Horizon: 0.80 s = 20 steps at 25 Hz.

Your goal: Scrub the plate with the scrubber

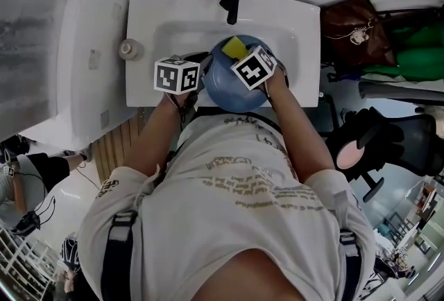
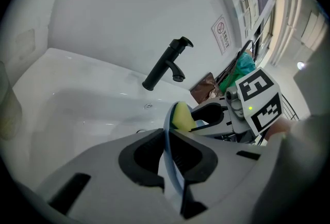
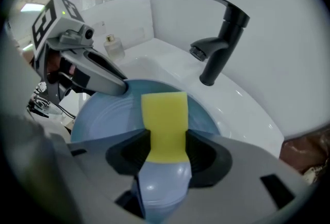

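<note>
Now left gripper (image 2: 169,139) fingers clamp plate (image 3: 98,120) rim; right gripper (image 3: 165,139) fingers pinch scrubber (image 3: 164,109) on plate.

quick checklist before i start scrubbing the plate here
1. The plate is held: the left gripper has its jaws shut on the rim, ok.
2. The scrubber is held: the right gripper has its jaws shut on it, ok.
3. The plate is over the sink: ok.
4. The scrubber is pressed on the plate's face: cannot tell, it lies over the face.
5. The faucet is clear of the plate: ok, no water seen running.
</note>
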{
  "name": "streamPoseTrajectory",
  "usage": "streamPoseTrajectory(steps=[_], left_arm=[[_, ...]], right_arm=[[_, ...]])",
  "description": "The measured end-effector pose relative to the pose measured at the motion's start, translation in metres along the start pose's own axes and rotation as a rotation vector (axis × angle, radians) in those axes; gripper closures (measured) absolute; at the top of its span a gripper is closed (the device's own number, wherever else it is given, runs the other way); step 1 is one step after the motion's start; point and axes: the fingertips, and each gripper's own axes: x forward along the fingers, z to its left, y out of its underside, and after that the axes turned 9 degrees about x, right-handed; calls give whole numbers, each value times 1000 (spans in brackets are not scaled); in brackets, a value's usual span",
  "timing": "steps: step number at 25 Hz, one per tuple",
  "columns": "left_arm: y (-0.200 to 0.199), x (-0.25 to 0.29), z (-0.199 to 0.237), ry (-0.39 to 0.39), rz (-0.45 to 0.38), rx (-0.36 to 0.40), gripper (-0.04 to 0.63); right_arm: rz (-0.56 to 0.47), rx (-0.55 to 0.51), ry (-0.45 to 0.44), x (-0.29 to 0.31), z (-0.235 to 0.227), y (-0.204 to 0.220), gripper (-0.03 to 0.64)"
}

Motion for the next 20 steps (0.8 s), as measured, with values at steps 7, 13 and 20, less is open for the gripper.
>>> streamPoseTrajectory(steps=[7,13,20], left_arm=[[0,-6,6,-10,-28,-46,558],[1,-11,12,-17,-42,-66,557],[-2,-12,17,-41,-68,-78,557]], right_arm=[[17,96,91,-2,-36,22,403],[31,125,107,0,-43,38,403],[54,145,95,0,-40,55,403]])
